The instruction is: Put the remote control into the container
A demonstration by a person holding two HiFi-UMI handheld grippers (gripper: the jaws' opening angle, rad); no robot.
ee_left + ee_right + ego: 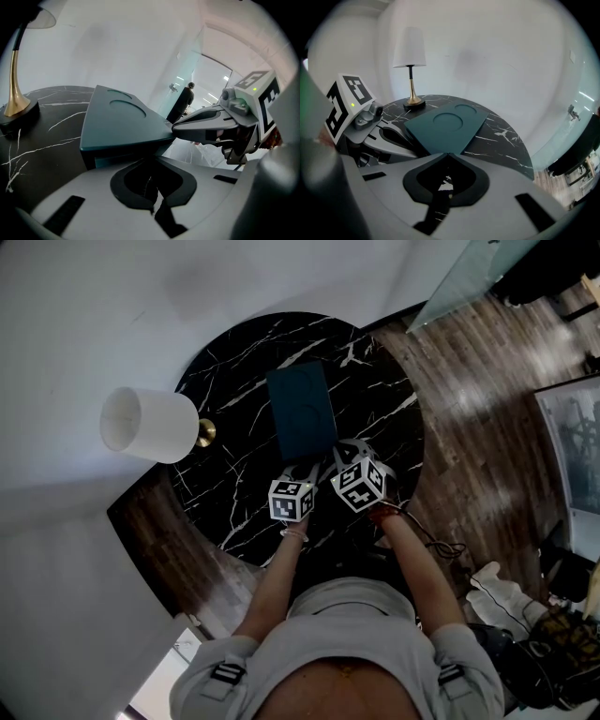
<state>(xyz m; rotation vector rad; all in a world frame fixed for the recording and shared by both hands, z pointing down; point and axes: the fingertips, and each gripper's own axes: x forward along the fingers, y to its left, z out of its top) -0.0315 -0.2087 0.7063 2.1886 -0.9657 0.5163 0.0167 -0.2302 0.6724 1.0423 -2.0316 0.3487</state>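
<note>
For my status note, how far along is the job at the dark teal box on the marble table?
Done: nothing yet; the dark teal rectangular container on the round black marble table is lidded, and no remote control shows. In hand: left gripper and right gripper, both shut, tips at its near edge. Left: open it, fetch the remote, place it inside.
</note>
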